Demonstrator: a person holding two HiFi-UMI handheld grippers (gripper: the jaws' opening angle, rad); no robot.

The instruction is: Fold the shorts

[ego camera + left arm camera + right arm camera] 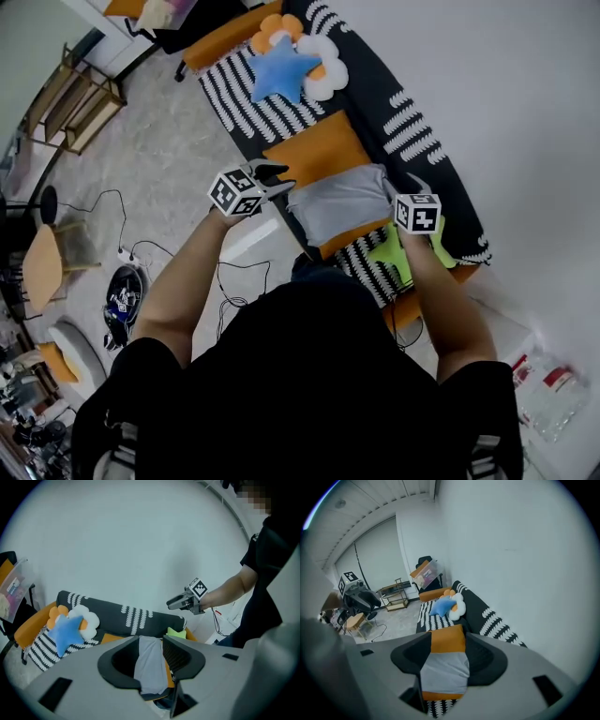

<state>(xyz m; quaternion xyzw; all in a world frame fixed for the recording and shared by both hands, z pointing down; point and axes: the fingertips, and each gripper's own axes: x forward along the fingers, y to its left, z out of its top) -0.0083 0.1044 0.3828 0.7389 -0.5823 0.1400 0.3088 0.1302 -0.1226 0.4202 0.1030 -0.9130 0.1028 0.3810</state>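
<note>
Shorts: the grey shorts [342, 202] lie on the sofa [422, 141], on top of an orange cushion [314, 150], as one compact rectangle with several layers stacked.
Shape of the fold: the edges look fairly square and no leg sticks out; a darker band shows along the near end in the left gripper view, probably the waistband.
Left tool: the left tool [281, 178] hangs in the air above the near corner of the shorts, its jaws apart with nothing in them. In its own view the shorts show through the gap, well below, untouched.
Right tool: the right tool [174, 603] is also up off the sofa, at the other side of the shorts, its jaws wide and empty. Its own view shows only the cushion and shorts far beneath the gap.
Nearby: a blue star pillow [278, 73] and a flower pillow [323, 58] sit further along the sofa, and something green [394, 253] lies just beside the shorts. None of them overlaps the fold.
Done: judging by the neat stacked rectangle and both tools clear of it, the folding itself seems finished.
Left: at most a light smoothing or squaring of the top layer. I see no loose flap that needs another fold.
</note>
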